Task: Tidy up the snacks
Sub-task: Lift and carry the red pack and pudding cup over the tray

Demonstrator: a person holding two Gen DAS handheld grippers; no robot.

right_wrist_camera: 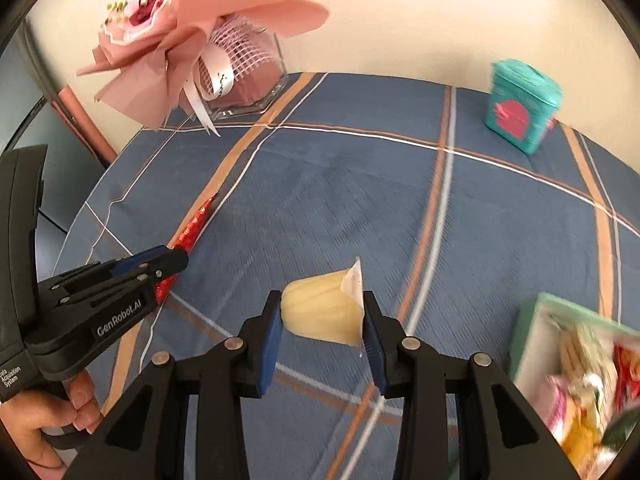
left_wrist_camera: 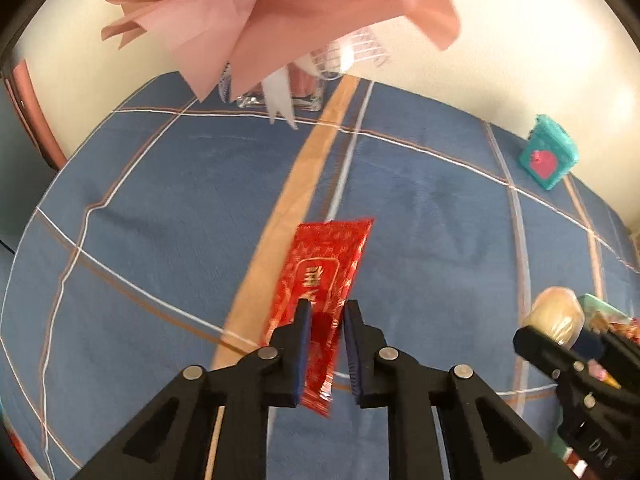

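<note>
In the left wrist view my left gripper [left_wrist_camera: 327, 303] is shut on a long red snack packet [left_wrist_camera: 332, 256], which hangs above the blue plaid tablecloth [left_wrist_camera: 160, 200]. The right wrist view shows my right gripper [right_wrist_camera: 321, 296] shut on a pale yellow jelly cup [right_wrist_camera: 320, 312], lying sideways with its foil lid against the right pad. The left gripper [right_wrist_camera: 176, 260] appears there at the left with the red packet [right_wrist_camera: 196, 224] seen edge-on. The right gripper [left_wrist_camera: 560, 332] and the cup [left_wrist_camera: 556, 316] show at the right edge of the left view.
A mint-green box [right_wrist_camera: 532, 320] holding several snack packets sits at the lower right. A teal tin [right_wrist_camera: 520, 104] stands at the far right of the table. A pink bouquet [right_wrist_camera: 180, 40] in a glass vase [right_wrist_camera: 248, 100] stands at the back left. A person's hand [right_wrist_camera: 60, 412] grips the left handle.
</note>
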